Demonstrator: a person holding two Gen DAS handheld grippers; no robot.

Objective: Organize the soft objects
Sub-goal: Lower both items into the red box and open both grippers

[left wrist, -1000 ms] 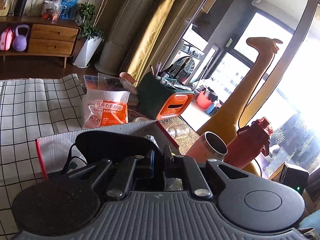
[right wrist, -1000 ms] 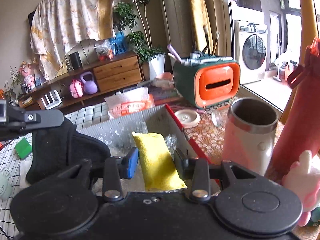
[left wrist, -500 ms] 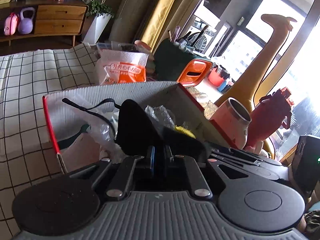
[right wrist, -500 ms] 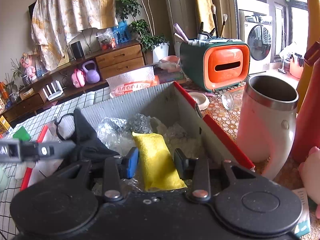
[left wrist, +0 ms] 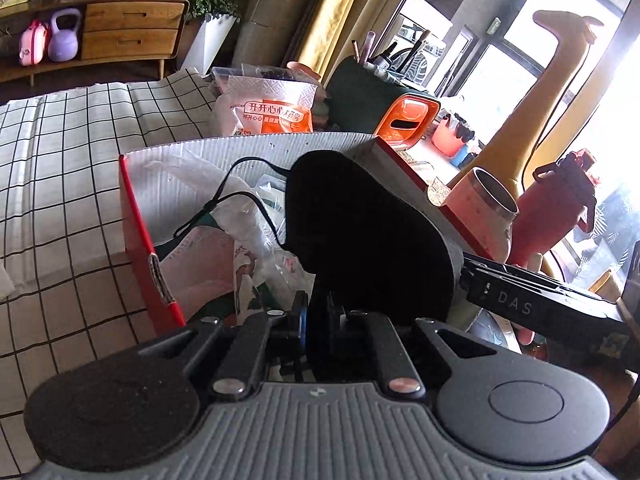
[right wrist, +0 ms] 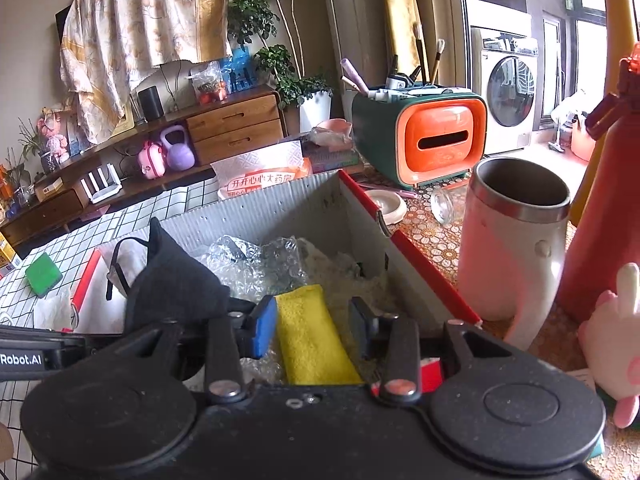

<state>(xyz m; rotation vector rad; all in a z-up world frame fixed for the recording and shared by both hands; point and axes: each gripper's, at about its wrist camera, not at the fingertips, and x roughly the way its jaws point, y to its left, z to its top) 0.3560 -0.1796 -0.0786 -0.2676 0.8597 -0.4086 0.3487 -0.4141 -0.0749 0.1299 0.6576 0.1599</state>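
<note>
A grey corrugated box [left wrist: 248, 146] with red sides stands on the checked cloth. My left gripper [left wrist: 318, 314] is shut on a black face mask [left wrist: 360, 232], which hangs inside the box with its ear loops trailing left over plastic bags. From the right wrist, the same mask [right wrist: 172, 280] sits at the box's [right wrist: 280, 208] left half. My right gripper [right wrist: 312, 320] is shut on a folded yellow cloth [right wrist: 312, 340], low inside the box's near right part. The cloth fills the gap between the blue pad [right wrist: 262, 328] and the other finger.
Bubble wrap [right wrist: 256, 260] and plastic bags [left wrist: 240, 240] lie in the box. Right of it stand a white steel cup [right wrist: 512, 240], a red bottle [right wrist: 600, 200] and a pink plush [right wrist: 616, 340]. Behind are an orange-green organizer [right wrist: 432, 140] and a pharmacy bag [right wrist: 260, 176]. A green block [right wrist: 42, 274] lies left.
My left gripper has come down and tipped forward, bringing the black mask from above the box's near edge into the box. The right gripper keeps the yellow cloth in about the same place.
</note>
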